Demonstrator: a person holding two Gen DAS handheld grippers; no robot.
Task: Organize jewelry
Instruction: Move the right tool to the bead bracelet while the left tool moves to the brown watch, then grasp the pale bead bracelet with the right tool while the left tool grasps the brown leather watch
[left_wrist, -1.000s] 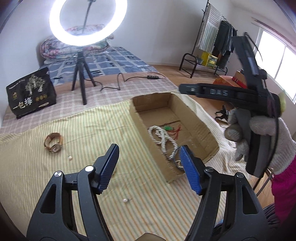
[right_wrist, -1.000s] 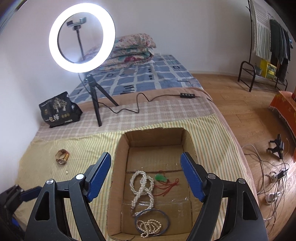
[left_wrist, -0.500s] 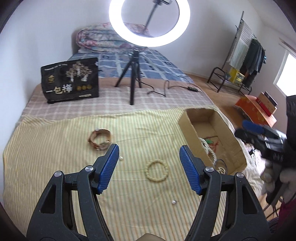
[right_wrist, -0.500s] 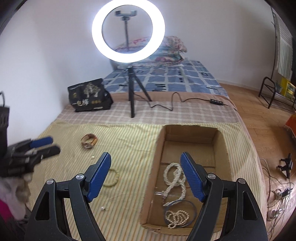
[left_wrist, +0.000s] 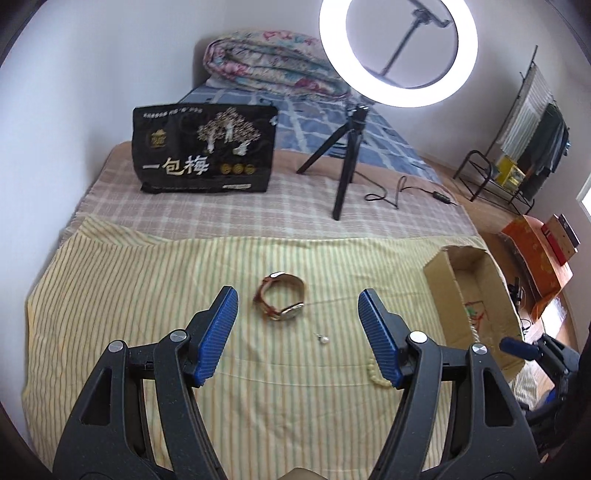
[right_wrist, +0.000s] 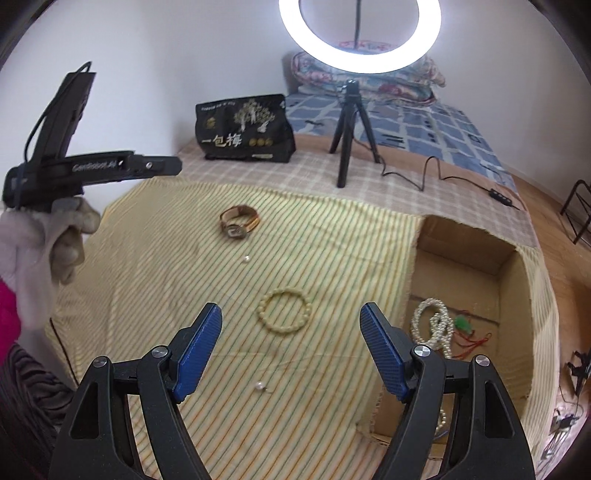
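Bracelet (right_wrist: 284, 310) just beyond right tongs (right_wrist: 291, 347)

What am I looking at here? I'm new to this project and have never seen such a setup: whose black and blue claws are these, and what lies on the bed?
No robot: a person holds a clamp-like tool in each hand, each with a camera looking along its blue fingers. One picture is from the left tool, the other from the right tool; both are open and hold nothing. The gloved hand in the right view grips the left one. On the striped cloth lie a watch, a bead bracelet and two small pearls. The cardboard box already holds pearl strands.
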